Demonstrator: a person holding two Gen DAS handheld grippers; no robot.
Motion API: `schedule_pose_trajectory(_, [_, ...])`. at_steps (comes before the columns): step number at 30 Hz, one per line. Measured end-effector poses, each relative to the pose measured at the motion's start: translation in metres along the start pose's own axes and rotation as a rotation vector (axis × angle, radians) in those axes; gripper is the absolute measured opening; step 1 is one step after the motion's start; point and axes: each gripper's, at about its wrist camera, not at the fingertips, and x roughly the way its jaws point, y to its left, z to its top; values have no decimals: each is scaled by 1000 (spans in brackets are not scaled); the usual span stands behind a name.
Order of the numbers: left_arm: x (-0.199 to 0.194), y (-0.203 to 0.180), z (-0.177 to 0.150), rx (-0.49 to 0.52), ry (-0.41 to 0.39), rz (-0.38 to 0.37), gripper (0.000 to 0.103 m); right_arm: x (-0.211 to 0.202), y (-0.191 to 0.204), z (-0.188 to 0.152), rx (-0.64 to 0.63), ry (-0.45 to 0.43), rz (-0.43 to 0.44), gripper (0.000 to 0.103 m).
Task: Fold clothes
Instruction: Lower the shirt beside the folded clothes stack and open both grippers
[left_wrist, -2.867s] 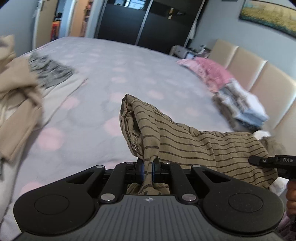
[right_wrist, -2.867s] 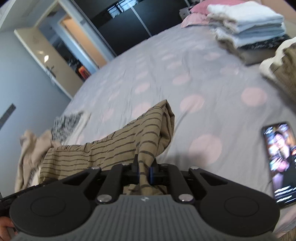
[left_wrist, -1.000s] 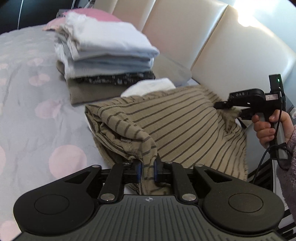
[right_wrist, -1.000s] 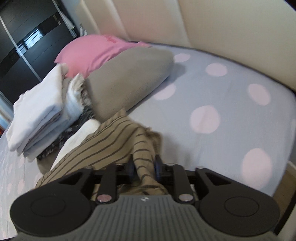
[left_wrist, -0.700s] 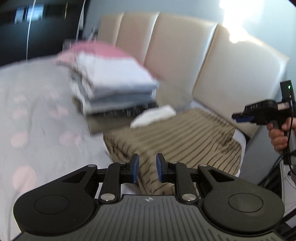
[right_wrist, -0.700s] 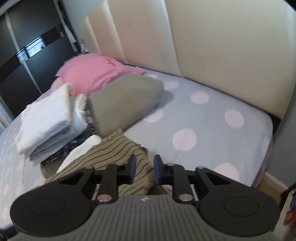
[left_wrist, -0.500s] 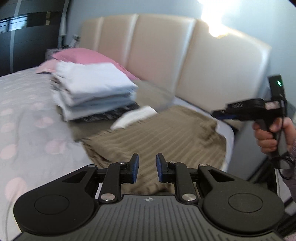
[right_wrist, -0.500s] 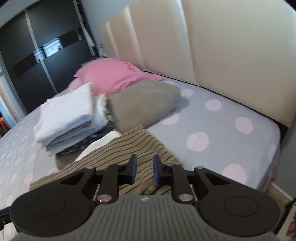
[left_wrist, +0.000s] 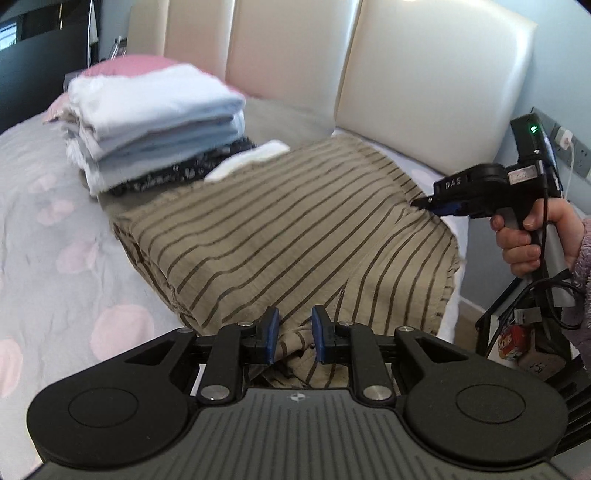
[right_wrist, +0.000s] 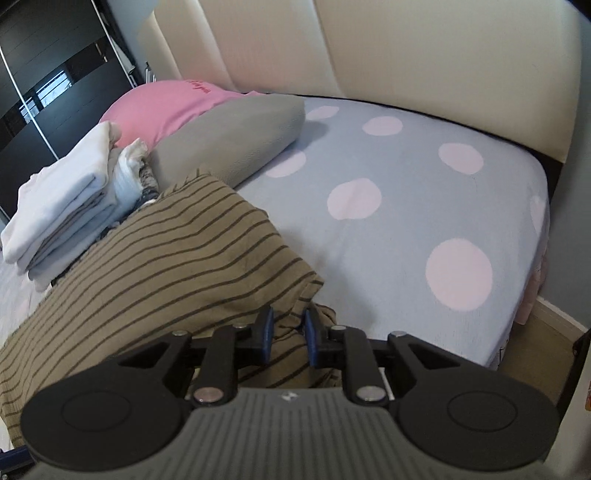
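Note:
A folded tan garment with dark stripes lies flat on the bed near the headboard, seen also in the right wrist view. My left gripper hovers open over its near edge, blue pads apart, nothing clamped. My right gripper is open above the garment's other corner. In the left wrist view the right gripper shows at the garment's far right edge, held by a hand.
A stack of folded clothes sits just left of the striped garment. A grey pillow and a pink pillow lie behind. The padded cream headboard is close. The bed's corner drops to the floor.
Both grippers carried the striped garment across the bed to the headboard end, laid it beside the stack, then opened and let go. Since half a second ago they stay open, drawn slightly back.

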Motion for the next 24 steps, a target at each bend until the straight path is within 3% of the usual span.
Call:
schedule_pose_trajectory(6, [-42, -4, 11, 23, -71, 38, 18, -48, 22, 4, -7, -47, -35, 22])
schedule_pose_trajectory(8, [-56, -5, 15, 30, -95, 50, 18, -70, 33, 3, 6, -61, -31, 29])
schedule_pose_trajectory(9, [-63, -6, 17, 34, -107, 57, 18, -82, 40, 3, 8, -65, -28, 38])
schedule_pose_trajectory(14, [-97, -9, 27, 48, -154, 93, 25, -143, 86, -6, -43, -66, -59, 42])
schedule_pose_trajectory(15, [-102, -10, 29, 57, -157, 103, 30, -155, 95, -9, -56, -74, -69, 47])
schedule_pose_trajectory(18, [-115, -12, 32, 64, -161, 129, 57, -191, 119, -25, -85, -114, -63, 53])
schedule_pose_trajectory(24, [-128, -9, 29, 49, -160, 141, 63, -239, 152, -77, -101, -168, -73, 53])
